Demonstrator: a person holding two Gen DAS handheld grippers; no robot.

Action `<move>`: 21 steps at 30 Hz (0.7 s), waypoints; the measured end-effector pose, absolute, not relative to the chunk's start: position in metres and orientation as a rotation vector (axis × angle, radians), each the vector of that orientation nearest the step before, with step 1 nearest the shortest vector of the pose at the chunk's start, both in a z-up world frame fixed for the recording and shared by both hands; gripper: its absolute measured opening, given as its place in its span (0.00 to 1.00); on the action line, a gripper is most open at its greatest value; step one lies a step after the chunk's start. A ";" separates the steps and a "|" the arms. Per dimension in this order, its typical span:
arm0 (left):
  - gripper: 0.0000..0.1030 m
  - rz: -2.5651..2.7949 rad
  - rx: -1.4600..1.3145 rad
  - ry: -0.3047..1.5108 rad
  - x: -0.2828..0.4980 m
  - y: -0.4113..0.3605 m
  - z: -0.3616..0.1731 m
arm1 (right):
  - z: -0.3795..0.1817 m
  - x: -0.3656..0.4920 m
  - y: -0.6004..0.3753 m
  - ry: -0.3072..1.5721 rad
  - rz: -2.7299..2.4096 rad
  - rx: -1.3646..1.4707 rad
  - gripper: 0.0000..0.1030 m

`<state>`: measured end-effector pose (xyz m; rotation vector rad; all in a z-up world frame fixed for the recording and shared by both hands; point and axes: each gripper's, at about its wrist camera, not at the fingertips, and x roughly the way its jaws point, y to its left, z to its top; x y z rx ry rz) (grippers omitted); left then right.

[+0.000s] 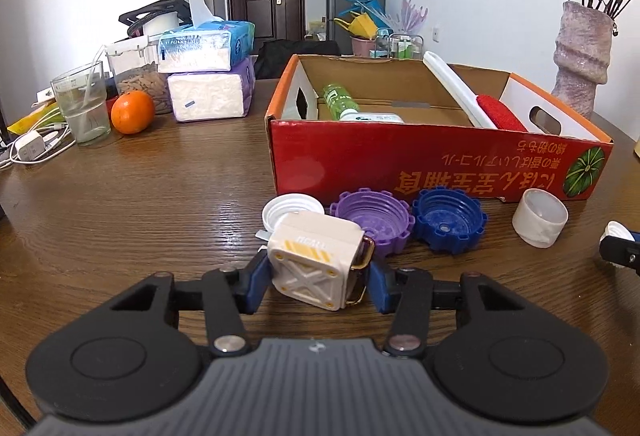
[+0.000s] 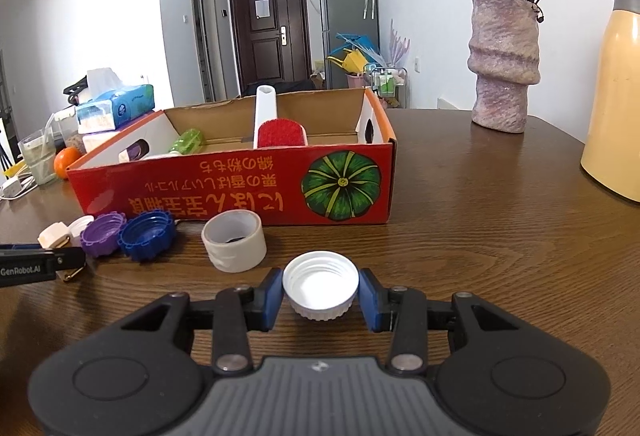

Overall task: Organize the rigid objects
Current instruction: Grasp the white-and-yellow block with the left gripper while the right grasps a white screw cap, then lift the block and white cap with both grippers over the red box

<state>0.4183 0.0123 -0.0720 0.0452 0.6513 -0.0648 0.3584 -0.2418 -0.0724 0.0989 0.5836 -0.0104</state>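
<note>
We have both pickups made: left gripper (image 1: 316, 278) jaws clenched on the cream case (image 1: 314, 262), right gripper (image 2: 320, 296) jaws clenched on the white cap (image 2: 320, 286), both low over the desk (image 2: 480, 236). Next, we judge: lift over the red box (image 2: 240, 196) near wall; air above is open.

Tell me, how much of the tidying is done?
Done: a green bottle and a red brush lie in the box. In hand: the left gripper clamps a cream case, the right gripper a white cap. Left: the purple lid, blue lid, tape roll.
</note>
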 end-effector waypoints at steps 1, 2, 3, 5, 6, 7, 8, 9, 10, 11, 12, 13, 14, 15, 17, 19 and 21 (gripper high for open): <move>0.49 -0.064 0.046 0.651 0.418 0.012 -0.072 | -0.072 0.358 -0.242 0.582 -0.010 0.099 0.38; 0.49 -0.062 0.047 0.650 0.418 0.012 -0.072 | -0.072 0.358 -0.242 0.580 -0.011 0.099 0.38; 0.48 -0.061 0.047 0.649 0.418 0.012 -0.072 | -0.072 0.358 -0.242 0.579 -0.010 0.100 0.38; 0.48 -0.056 0.048 0.645 0.416 0.013 -0.071 | -0.072 0.357 -0.243 0.578 -0.010 0.102 0.38; 0.47 -0.054 0.049 0.643 0.416 0.012 -0.071 | -0.072 0.357 -0.243 0.577 -0.010 0.103 0.38; 0.47 -0.052 0.050 0.640 0.415 0.012 -0.071 | -0.072 0.358 -0.243 0.576 -0.009 0.104 0.38; 0.43 -0.050 0.052 0.638 0.414 0.012 -0.070 | -0.072 0.357 -0.243 0.575 -0.009 0.105 0.38; 0.40 -0.049 0.054 0.632 0.413 0.012 -0.069 | -0.072 0.357 -0.243 0.573 -0.009 0.105 0.38; 0.41 -0.050 0.053 0.627 0.411 0.012 -0.069 | -0.072 0.357 -0.243 0.573 -0.008 0.105 0.38; 0.41 -0.049 0.054 0.626 0.410 0.011 -0.068 | -0.072 0.357 -0.243 0.572 -0.008 0.105 0.38; 0.41 -0.048 0.057 0.625 0.409 0.010 -0.068 | -0.072 0.357 -0.243 0.571 -0.008 0.106 0.38; 0.41 -0.046 0.060 0.625 0.408 0.010 -0.068 | -0.072 0.357 -0.243 0.571 -0.008 0.106 0.38; 0.41 -0.041 0.064 0.625 0.407 0.009 -0.068 | -0.072 0.357 -0.243 0.571 -0.008 0.106 0.38; 0.41 -0.037 0.067 0.625 0.407 0.009 -0.068 | -0.072 0.356 -0.243 0.569 -0.009 0.106 0.38; 0.41 -0.031 0.070 0.622 0.404 0.009 -0.068 | -0.072 0.356 -0.243 0.567 -0.009 0.106 0.38; 0.41 -0.029 0.070 0.613 0.401 0.008 -0.066 | -0.072 0.355 -0.243 0.565 -0.008 0.106 0.38; 0.41 -0.026 0.072 0.607 0.397 0.007 -0.065 | -0.072 0.355 -0.243 0.563 -0.007 0.105 0.38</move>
